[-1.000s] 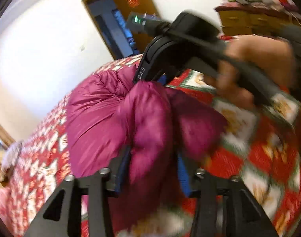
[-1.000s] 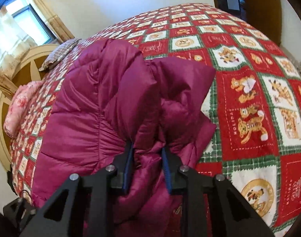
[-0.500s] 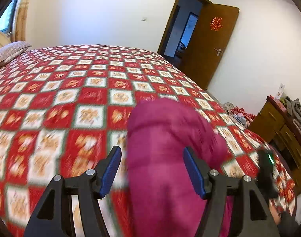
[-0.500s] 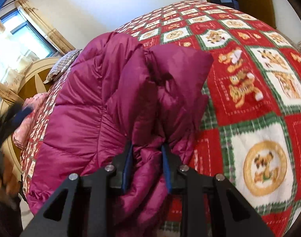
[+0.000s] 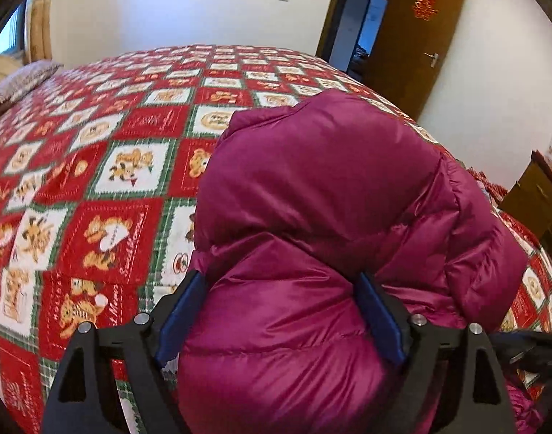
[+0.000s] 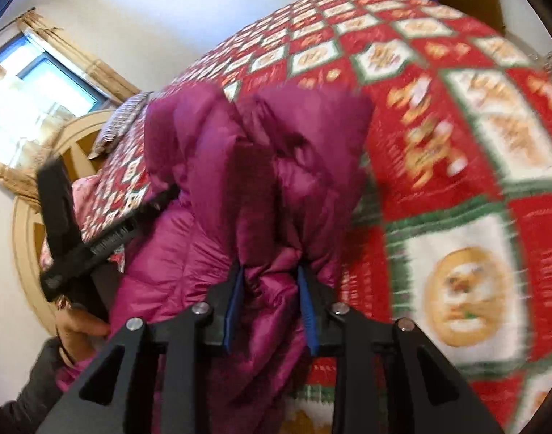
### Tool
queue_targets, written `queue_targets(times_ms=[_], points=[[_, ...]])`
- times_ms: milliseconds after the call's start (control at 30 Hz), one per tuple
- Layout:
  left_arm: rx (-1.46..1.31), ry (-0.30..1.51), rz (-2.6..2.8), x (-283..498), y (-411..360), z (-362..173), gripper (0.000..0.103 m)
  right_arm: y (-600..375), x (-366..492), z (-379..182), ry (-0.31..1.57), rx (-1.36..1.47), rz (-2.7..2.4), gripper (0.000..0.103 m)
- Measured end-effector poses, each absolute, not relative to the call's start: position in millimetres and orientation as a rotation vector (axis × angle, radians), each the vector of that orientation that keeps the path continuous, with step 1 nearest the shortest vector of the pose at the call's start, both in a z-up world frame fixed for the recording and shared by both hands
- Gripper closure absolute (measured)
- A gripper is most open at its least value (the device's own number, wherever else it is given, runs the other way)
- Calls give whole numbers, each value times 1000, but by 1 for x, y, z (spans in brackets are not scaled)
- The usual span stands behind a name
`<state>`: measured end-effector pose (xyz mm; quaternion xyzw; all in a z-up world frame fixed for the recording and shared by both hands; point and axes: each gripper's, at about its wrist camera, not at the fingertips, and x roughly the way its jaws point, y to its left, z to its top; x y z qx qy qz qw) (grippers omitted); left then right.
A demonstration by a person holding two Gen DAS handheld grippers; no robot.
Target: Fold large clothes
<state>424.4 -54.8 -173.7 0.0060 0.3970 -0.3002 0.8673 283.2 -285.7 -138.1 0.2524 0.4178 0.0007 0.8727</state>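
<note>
A magenta puffer jacket [image 5: 323, 209] lies bunched on the red patchwork bedspread [image 5: 105, 166]. My left gripper [image 5: 279, 318] stands wide around a thick fold of the jacket, the blue pads at its sides; whether they press it I cannot tell. My right gripper [image 6: 270, 311] is shut on a narrow bunch of the jacket [image 6: 261, 166] and holds it up off the bed. The left gripper and the hand holding it also show in the right wrist view [image 6: 69, 231], at the jacket's left side.
The bed fills most of both views. A pillow [image 5: 22, 79] and a round wooden headboard [image 6: 33, 217] are at the far end by a window. An open brown door [image 5: 413, 39] and a wooden dresser [image 5: 536, 195] stand to the right.
The left gripper has come down over a thick fold of the jacket. The right gripper has lifted and tilted with its bunch of jacket still held.
</note>
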Motion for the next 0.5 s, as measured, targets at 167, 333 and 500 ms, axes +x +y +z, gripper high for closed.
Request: queue_targets(times_ms=[167, 333, 500], points=[[97, 792, -561, 417, -71, -171, 16, -274, 283, -62, 714, 439, -84, 66], [177, 745, -508, 410, -82, -171, 15, -248, 339, -72, 799, 402, -191, 66], [176, 757, -510, 418, -82, -174, 15, -264, 360, -131, 892, 412, -365, 69]])
